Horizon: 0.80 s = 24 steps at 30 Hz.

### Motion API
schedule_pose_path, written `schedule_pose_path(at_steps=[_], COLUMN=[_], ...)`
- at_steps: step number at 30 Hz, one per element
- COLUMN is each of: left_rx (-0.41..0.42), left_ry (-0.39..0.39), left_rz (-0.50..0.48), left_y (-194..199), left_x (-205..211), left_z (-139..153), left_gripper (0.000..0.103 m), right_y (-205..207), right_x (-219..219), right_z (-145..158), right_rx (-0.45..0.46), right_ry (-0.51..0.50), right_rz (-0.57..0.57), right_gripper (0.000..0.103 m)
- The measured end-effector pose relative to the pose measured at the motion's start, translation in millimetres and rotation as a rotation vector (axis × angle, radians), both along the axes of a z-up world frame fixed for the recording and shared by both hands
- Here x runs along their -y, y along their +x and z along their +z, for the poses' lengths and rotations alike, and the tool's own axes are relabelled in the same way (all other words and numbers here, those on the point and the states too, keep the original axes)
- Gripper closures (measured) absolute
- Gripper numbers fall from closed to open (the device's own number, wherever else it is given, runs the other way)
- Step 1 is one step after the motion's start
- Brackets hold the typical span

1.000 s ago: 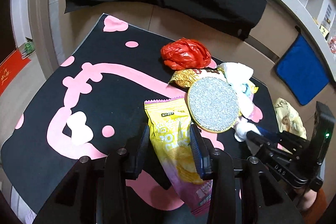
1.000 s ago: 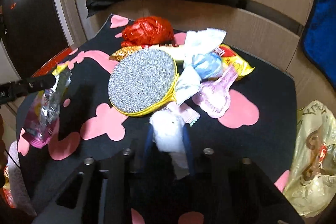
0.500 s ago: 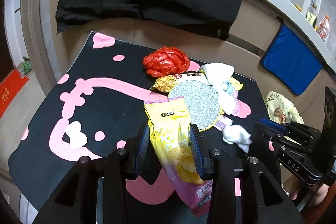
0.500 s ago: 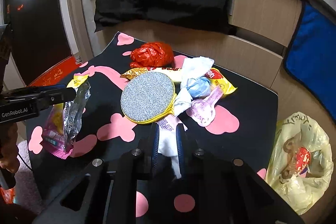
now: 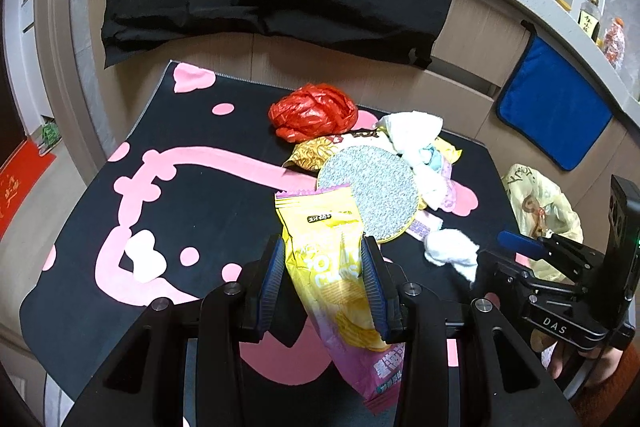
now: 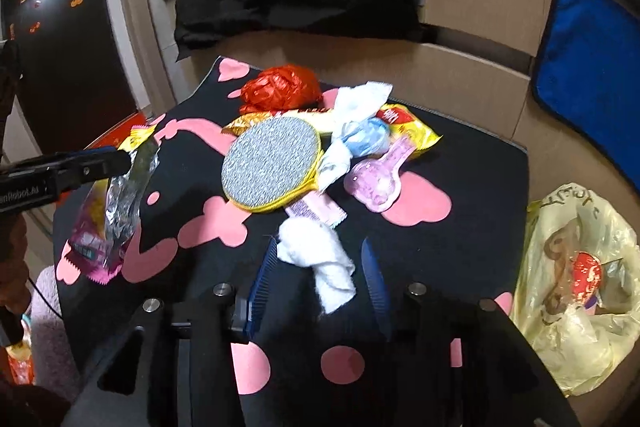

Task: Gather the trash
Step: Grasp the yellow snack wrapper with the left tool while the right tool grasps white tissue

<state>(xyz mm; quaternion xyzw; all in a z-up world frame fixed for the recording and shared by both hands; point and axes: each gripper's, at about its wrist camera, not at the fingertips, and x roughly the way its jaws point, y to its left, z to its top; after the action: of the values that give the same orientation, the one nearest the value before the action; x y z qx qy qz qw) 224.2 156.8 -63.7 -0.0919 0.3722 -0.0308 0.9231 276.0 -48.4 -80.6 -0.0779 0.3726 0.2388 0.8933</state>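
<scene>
The left gripper (image 5: 324,279) is clamped on a glossy yellow-and-pink crisp packet (image 5: 336,283), long axis running 11 to 5 o'clock. The right gripper (image 6: 320,279) has just been opening; a crumpled white tissue (image 6: 320,259) sits loose between its spread blue ribbed pads. At 3 o'clock, a thin yellowish plastic bag (image 6: 576,291) holds wrappers.

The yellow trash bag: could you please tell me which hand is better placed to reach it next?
Right, probably. The bag lies beside the right tongs, whose jaws have just been opening around the white tissue; the left tongs, gripping the chip packet, sit farther away.
</scene>
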Motion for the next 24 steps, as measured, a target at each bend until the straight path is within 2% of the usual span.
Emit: schedule_pose_path(at_steps=[5,15,16,17,19,24], left_rx=[-0.039,-0.088,-0.091,-0.093,-0.092,-0.059], left_ry=[-0.016,-0.013,-0.013,-0.013,-0.019,-0.015], left_rz=[0.007,0.032,0.034,0.036,0.038,0.011], left_y=[8,22,24,25,28,33], left_x=[-3,-9,-10,-10,-8,5], left_z=[-13,-29,-30,-30,-29,-19], left_gripper=[0.063,0.063,0.063,0.063,0.063,0.063], right_y=[10,38,37,35,31,23], right_x=[-6,-36,-38,-39,-37,-20], right_z=[-14,-40,-39,-36,-30,-4], right_rx=[-0.028,-0.025,-0.024,-0.022,-0.024,-0.021], right_ry=[-0.013,-0.136,-0.142,-0.136,-0.12,-0.036], right_rz=[0.02,0.08,0.097,0.112,0.122,0.106], right_gripper=[0.059,0.058,0.062,0.072,0.08,0.082])
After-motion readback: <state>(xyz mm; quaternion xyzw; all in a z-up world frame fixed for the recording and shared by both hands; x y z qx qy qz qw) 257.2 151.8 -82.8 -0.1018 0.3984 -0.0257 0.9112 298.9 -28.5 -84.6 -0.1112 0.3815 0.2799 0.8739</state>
